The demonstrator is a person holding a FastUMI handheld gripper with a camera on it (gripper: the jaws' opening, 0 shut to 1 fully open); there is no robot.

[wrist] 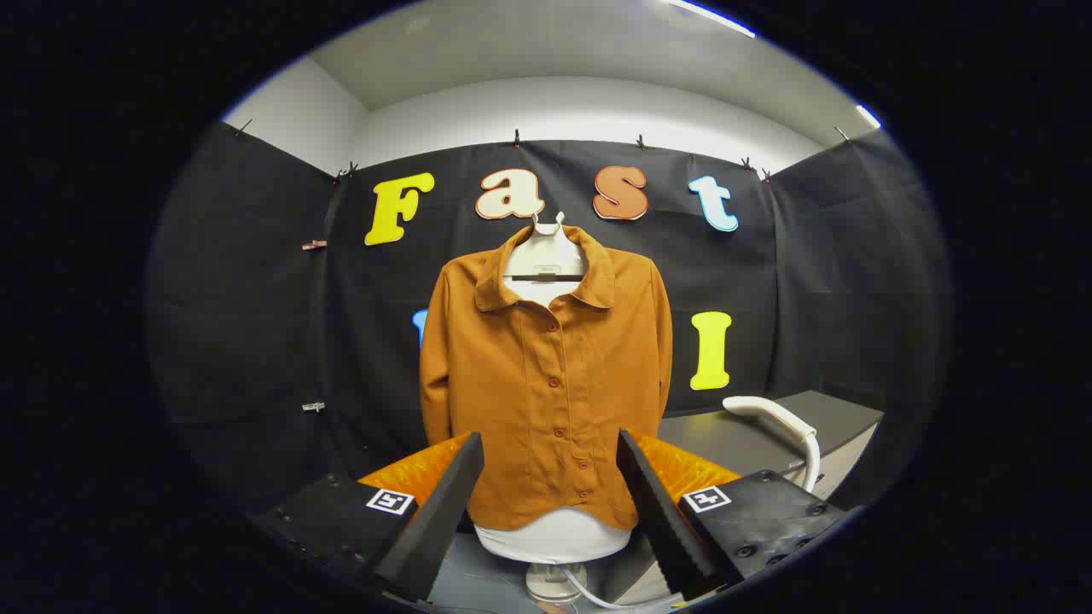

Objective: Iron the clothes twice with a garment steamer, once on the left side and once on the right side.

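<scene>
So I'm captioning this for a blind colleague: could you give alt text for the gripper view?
A rust-orange buttoned shirt hangs on a white mannequin torso straight ahead, beyond the open, empty gripper. A white curved steamer handle rests on the grey table to the shirt's right.

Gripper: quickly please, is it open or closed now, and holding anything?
Gripper: open, holding nothing; the orange shirt hangs beyond its fingers.

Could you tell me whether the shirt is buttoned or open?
Buttoned: the shirt hangs closed down its front. The gripper fingers are open, empty.
</scene>
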